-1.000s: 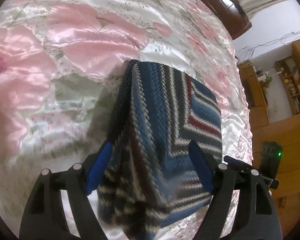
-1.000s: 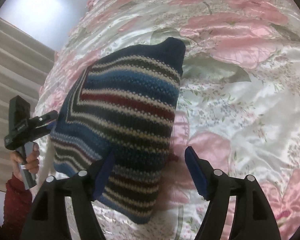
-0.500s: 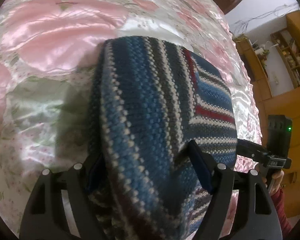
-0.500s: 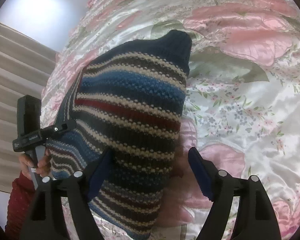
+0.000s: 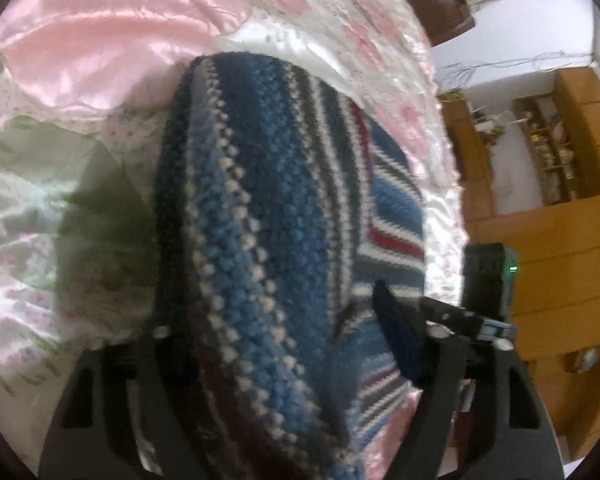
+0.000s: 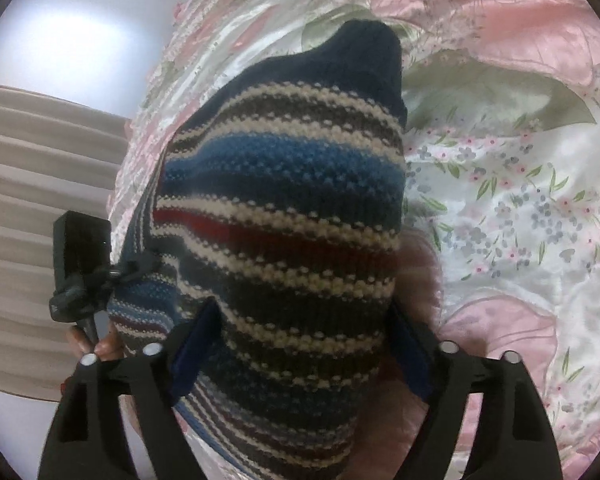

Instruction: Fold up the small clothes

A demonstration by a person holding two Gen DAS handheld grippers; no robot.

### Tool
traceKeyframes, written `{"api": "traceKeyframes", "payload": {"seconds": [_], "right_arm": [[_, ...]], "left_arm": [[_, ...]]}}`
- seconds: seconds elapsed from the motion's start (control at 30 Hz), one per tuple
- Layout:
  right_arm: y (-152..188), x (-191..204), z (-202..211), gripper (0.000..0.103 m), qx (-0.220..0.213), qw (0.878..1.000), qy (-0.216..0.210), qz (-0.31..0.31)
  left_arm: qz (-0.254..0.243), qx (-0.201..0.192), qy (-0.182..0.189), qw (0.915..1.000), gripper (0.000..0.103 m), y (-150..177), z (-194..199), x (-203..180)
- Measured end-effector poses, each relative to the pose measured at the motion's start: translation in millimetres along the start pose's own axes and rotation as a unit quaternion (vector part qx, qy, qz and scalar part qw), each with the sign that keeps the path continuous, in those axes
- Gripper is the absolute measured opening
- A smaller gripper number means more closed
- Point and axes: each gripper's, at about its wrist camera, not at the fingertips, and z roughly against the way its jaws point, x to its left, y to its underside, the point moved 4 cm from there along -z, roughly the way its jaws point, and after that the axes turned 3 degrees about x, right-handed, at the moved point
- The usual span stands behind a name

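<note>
While the striped sweater lies bunched on the pink floral bedspread, your left gripper sits over its near end with the jaws spread wide, knit filling the gap between them; the left pad is hidden behind the fabric, so you cannot tell whether it presses the wool. In the right wrist view that same gripper appears at the garment's left edge, held in your hand. Further right, your right gripper straddles the sweater's near edge, jaws likewise wide apart, blue pads flanking the stripes without closing, the navy cuff pointing away across the satin
</note>
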Motion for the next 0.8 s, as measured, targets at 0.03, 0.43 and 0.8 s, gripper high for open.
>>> {"api": "traceKeyframes", "payload": {"seconds": [0.03, 0.43, 0.8], "right_arm": [[0.0, -0.3, 1.0, 0.069, -0.002, 1.000, 0.000, 0.002], [18.5, 0.9, 31.7, 0.043, -0.011, 0.999, -0.021, 0.021], [65.7, 0.9, 106.1, 0.042, -0.019, 0.999, -0.021, 0.046]], "left_arm": [[-0.002, 0.001, -0.016, 0.9999, 0.043, 1.0, -1.4, 1.1], [0.010, -0.037, 0.053, 0.9979, 0.030, 31.7, 12.8, -13.2], [-0.036, -0.042, 0.058, 0.9968, 0.030, 86.0, 16.6, -105.0]]}}
